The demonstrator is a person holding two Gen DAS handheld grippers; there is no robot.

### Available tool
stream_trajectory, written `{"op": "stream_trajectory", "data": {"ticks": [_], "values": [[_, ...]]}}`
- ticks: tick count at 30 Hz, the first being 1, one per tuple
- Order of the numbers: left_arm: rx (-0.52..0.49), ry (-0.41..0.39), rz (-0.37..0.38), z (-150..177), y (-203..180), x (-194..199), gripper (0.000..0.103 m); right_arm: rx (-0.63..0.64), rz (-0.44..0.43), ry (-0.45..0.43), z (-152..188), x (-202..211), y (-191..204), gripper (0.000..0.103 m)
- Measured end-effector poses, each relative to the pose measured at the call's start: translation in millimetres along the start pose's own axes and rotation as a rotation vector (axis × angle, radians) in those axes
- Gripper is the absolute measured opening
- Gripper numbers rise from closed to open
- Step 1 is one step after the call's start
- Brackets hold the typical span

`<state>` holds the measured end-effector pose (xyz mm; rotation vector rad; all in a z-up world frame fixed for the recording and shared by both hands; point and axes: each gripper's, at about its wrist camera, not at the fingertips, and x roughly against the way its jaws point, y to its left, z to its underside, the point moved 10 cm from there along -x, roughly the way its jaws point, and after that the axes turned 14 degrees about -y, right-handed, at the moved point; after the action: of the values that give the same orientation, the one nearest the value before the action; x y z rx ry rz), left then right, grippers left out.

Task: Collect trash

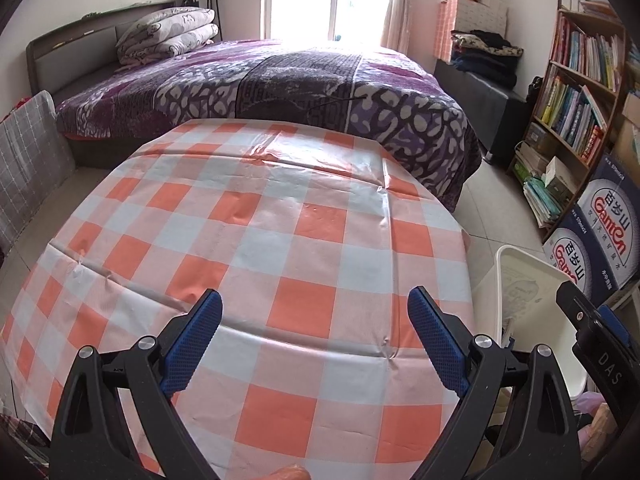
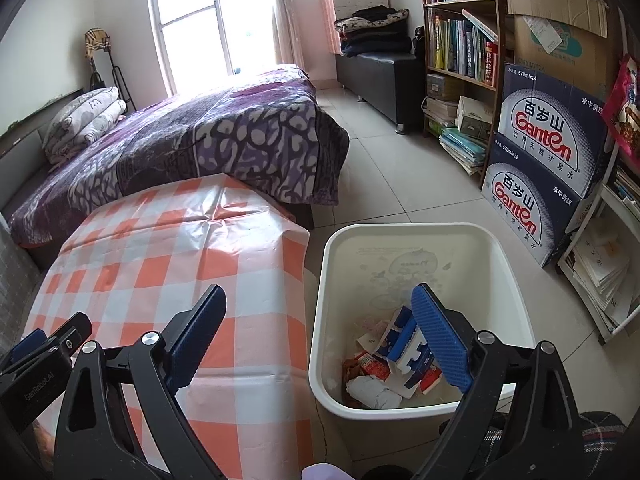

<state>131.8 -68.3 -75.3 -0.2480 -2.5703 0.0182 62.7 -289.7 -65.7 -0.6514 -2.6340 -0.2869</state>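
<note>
A white bin (image 2: 420, 232) stands on the floor right of the table and holds trash: blue-and-white cartons (image 2: 404, 340), a red wrapper (image 2: 370, 364) and crumpled paper (image 2: 372, 392). My right gripper (image 2: 316, 300) is open and empty, spanning the table's right edge and the bin. My left gripper (image 1: 314, 304) is open and empty above the orange-and-white checked tablecloth (image 1: 260, 220). No trash shows on the cloth. The bin's rim (image 1: 520, 256) also shows in the left wrist view, beside the right gripper's body (image 1: 596, 336).
A bed with a purple cover (image 1: 280, 76) butts against the table's far edge. A bookshelf (image 2: 460, 40) and stacked water boxes (image 2: 548, 160) line the right wall. A dark bench (image 2: 380, 72) with folded clothes stands beyond. Tiled floor (image 2: 400, 168) lies between them.
</note>
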Motion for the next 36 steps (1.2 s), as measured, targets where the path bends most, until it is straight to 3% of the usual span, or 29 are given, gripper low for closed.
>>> {"op": "stream_trajectory", "data": {"ticks": [19, 28, 36], "values": [[-0.035, -0.018, 0.045, -4, -30, 2, 0.091, -0.030, 0.013, -0.006, -3, 3, -19, 0.090], [-0.055, -0.023, 0.077, -7, -61, 6, 0.091, -0.086, 0.067, -0.016, -12, 9, -52, 0.090], [-0.083, -0.025, 0.088, -6, -86, 8, 0.091, -0.119, 0.127, 0.036, -7, 8, -85, 0.090]]}}
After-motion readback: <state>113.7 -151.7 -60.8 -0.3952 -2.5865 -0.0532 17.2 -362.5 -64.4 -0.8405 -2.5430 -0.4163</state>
